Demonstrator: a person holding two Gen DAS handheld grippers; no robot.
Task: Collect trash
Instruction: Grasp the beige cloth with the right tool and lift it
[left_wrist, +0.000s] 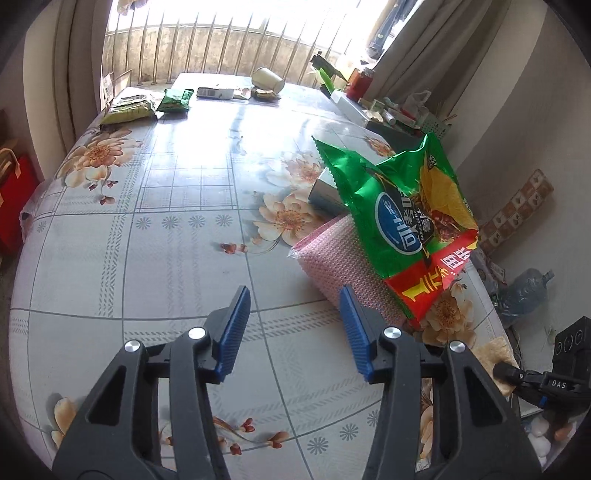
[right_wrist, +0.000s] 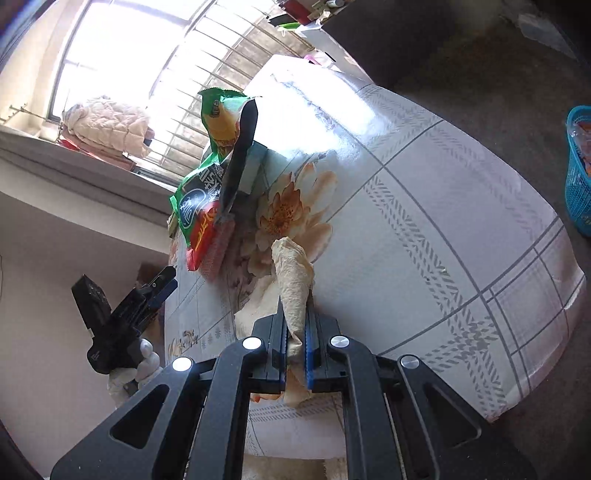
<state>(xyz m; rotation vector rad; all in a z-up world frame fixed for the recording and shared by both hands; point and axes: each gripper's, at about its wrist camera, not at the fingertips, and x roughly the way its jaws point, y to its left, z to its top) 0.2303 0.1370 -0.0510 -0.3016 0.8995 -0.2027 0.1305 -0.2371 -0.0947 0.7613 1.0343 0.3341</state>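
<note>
Two tongs are yours: the right tongs (right_wrist: 295, 345) are clamped tight on a crumpled beige paper towel (right_wrist: 293, 280) at the bench (left_wrist: 177, 206) edge; the left tongs (left_wrist: 295, 325) stand half open over bare floral cloth, holding nothing. Just beyond, a green chip bag (left_wrist: 402, 218) reading "BARBECUE" leans on a pink pack (left_wrist: 332, 254). "DAS" marks your right tool. Far off lie more green wrappers (left_wrist: 173, 100).

Glossy foil chip bag (left_wrist: 402, 221) (tablecloth (left_wrist: 177, 229) shiny too).
</note>
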